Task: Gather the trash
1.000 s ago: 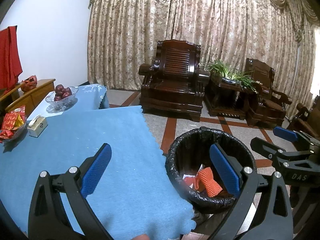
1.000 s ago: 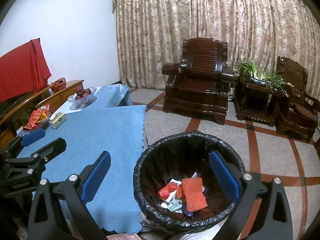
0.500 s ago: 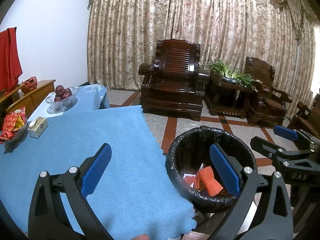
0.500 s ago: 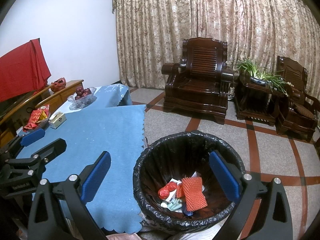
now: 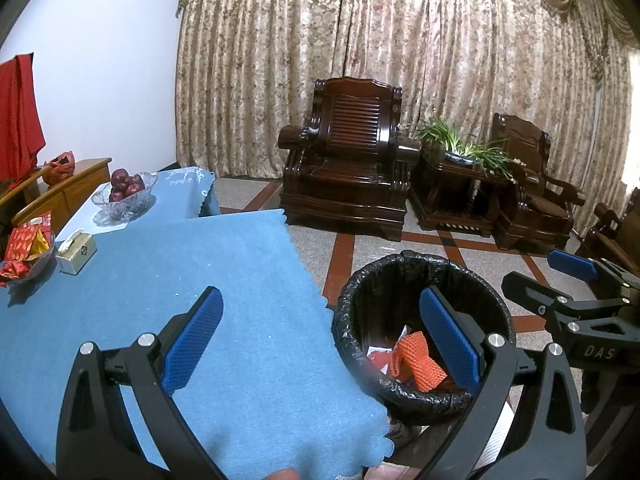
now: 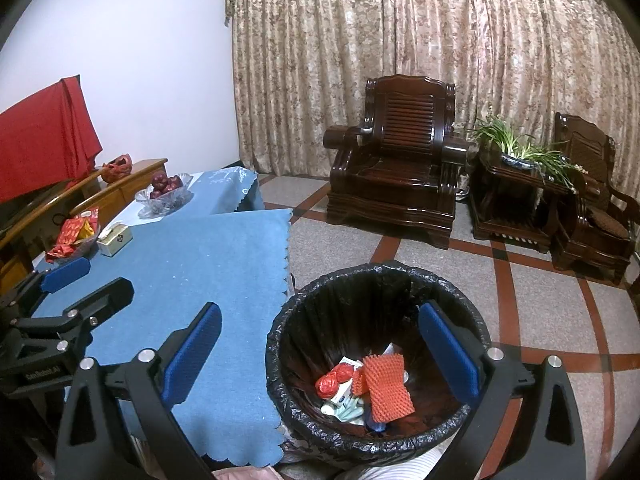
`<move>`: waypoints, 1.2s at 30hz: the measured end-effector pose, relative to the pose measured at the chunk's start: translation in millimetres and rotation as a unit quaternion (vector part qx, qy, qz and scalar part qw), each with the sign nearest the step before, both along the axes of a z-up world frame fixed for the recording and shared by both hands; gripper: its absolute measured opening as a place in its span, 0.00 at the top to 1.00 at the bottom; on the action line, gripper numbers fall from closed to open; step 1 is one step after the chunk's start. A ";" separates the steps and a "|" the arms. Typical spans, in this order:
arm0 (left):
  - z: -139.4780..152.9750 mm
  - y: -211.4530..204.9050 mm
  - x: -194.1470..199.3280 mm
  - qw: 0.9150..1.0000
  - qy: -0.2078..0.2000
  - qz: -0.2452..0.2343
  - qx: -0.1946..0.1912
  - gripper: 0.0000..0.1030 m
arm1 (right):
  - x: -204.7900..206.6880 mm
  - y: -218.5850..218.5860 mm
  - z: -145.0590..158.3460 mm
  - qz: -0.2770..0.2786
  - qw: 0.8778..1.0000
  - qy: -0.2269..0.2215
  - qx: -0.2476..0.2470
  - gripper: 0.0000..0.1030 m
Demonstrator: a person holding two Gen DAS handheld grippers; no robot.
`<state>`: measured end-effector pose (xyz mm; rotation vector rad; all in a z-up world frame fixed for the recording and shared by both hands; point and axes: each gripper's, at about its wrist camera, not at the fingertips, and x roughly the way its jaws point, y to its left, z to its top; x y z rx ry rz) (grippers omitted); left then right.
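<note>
Black-lined bin (image 6: 376,364) beside the table (image 6: 208,264), trash (image 6: 386,386) inside.
Left gripper (image 5: 320,348) and right gripper (image 6: 320,350) gape wide, both empty; scan the tabletop near the bin for leftovers before finishing.

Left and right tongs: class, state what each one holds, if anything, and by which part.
Nothing is held. The left tongs and right tongs are both open and empty. The orange foam net lies loose in the bin.
</note>
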<state>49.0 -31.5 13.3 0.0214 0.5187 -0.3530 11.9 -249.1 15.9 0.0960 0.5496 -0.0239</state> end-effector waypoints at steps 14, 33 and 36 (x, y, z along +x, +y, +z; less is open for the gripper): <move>1.6 0.5 -0.4 1.000 -0.001 0.000 0.001 0.07 | 0.4 0.8 -0.5 0.000 1.000 0.001 0.000 0.06; 2.3 0.3 -1.0 1.000 0.002 0.000 0.000 0.07 | 0.5 2.7 -0.8 0.000 1.000 0.001 -0.001 0.06; 1.7 1.4 -2.2 1.000 0.005 -0.001 -0.001 0.07 | 0.6 2.9 -0.9 0.000 1.000 0.001 -0.001 0.06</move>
